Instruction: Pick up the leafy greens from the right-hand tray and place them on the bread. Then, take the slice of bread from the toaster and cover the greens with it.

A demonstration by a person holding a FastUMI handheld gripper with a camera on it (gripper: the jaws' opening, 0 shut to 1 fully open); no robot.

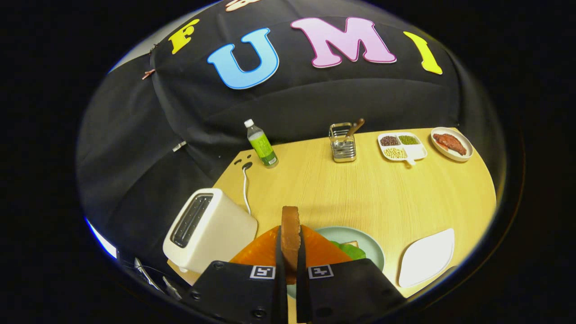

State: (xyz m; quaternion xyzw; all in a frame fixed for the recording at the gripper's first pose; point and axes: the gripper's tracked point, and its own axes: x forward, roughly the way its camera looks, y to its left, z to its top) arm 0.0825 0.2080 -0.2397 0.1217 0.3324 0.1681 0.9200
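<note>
Bread slice (pixel 290 234) is clamped edge-on in the hand-held gripper (pixel 290 265), both fingers pressing its flat sides, slice upright with its brown crust edge facing the camera and sticking up past the fingertips. Held above the table (pixel 360 193), no contact with anything below as far as visible. Directly under and just beyond the fingers: pale green plate (pixel 366 243), mostly hidden by the fingers. On that plate, leafy greens (pixel 353 251) lie to the right of the held slice, with a sliver of a lower bread piece (pixel 352 244) showing at their far edge. Orange shapes (pixel 265 252) flank the held slice on both sides just above the fingers; cannot tell what they are. Left of the fingers: white toaster (pixel 209 229), slot facing up, slot looks dark; its white cord (pixel 245 191) runs back to a socket on the table. Right of the plate, well apart from the toaster: white tray (pixel 427 256), surface bare. Far side of the table: bottle with green label (pixel 261 144) at the left, upright; metal utensil holder (pixel 343 144) with a wooden handle (pixel 355 128) leaning out, centre; white divided dish (pixel 402 146) with dark, green and pale beans; oval white dish (pixel 451 144) with reddish-brown meat at far right.
</note>
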